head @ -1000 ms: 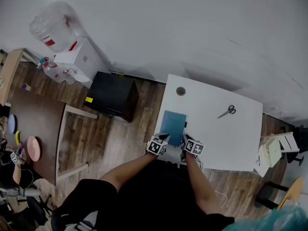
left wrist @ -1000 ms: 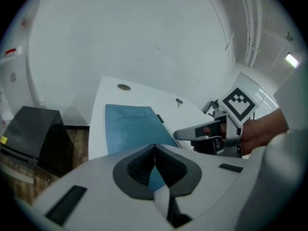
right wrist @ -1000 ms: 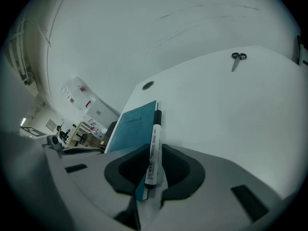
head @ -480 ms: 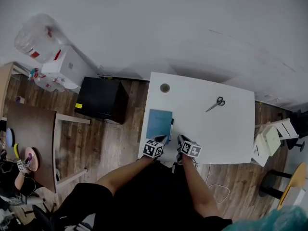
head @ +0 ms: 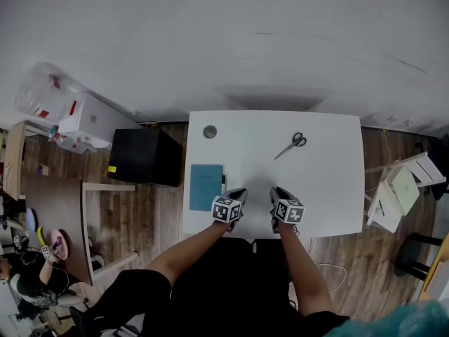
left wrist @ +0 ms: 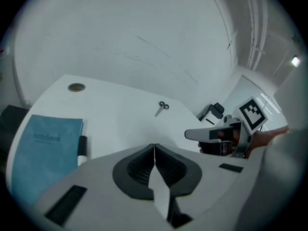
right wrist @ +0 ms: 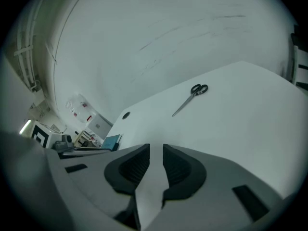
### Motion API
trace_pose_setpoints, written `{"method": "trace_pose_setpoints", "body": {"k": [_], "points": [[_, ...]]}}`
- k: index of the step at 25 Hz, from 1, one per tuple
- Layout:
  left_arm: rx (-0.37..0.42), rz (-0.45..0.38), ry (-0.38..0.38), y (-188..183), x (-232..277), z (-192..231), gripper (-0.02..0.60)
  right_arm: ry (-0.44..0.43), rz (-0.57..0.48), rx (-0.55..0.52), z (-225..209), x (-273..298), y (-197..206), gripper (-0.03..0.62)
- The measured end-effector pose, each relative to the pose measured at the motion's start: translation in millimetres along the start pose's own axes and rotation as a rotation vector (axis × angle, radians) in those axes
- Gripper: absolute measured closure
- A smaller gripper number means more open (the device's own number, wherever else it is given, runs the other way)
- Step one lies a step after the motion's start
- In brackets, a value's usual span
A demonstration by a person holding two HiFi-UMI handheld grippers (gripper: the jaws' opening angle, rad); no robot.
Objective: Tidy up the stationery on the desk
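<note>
Nearest, at the front edge of the white desk, both tongs are held side by side above the bare top, each pointing away from the person. Left gripper: its own view shows the two dark ribbed pads closed against each other along a thin line, with nothing between them. Right gripper: its own view shows the pads standing slightly apart, a narrow strip of bare desk showing through the gap, and nothing held. Neither tool touches any stationery. Just to the left of the left gripper lies a blue notebook, flat and closed, its long side running front to back, near the desk's left edge. A black marker lies along the notebook's right-hand edge, close beside it; whether the two touch cannot be told. Both items lie left of the left gripper's line of sight, not ahead of its pads. Further back, the scissors lie flat, well apart from both tools, ahead of the right gripper and a little to its right, handles toward the wall and blades angled back toward the left. A round cable grommet sits in the far-left corner, beyond the notebook. Past the desk stands a plain white wall. On the wooden floor to the left stands a black cabinet, with a water dispenser beyond it.
</note>
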State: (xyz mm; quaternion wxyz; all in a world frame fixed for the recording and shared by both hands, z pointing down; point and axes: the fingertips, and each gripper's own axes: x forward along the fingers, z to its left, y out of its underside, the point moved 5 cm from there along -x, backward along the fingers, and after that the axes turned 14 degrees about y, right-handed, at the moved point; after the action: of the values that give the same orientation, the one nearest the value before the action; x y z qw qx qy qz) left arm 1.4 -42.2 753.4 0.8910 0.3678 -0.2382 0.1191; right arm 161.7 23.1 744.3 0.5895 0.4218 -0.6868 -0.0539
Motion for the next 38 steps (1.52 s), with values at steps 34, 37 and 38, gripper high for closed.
{"method": "trace_pose_setpoints", "body": {"k": [34, 37, 38], "points": [[-0.191, 0.014, -0.172, -88, 175, 9, 0.566, -0.03, 0.067, -0.317, -145, 120, -189, 0.507], [-0.206, 0.034, -0.173, -96, 177, 12, 0.566, -0.034, 0.068, -0.351, -139, 131, -195, 0.503], [-0.205, 0.041, -0.174, -98, 177, 13, 0.566, -0.037, 0.068, -0.352, -137, 135, -196, 0.503]]}}
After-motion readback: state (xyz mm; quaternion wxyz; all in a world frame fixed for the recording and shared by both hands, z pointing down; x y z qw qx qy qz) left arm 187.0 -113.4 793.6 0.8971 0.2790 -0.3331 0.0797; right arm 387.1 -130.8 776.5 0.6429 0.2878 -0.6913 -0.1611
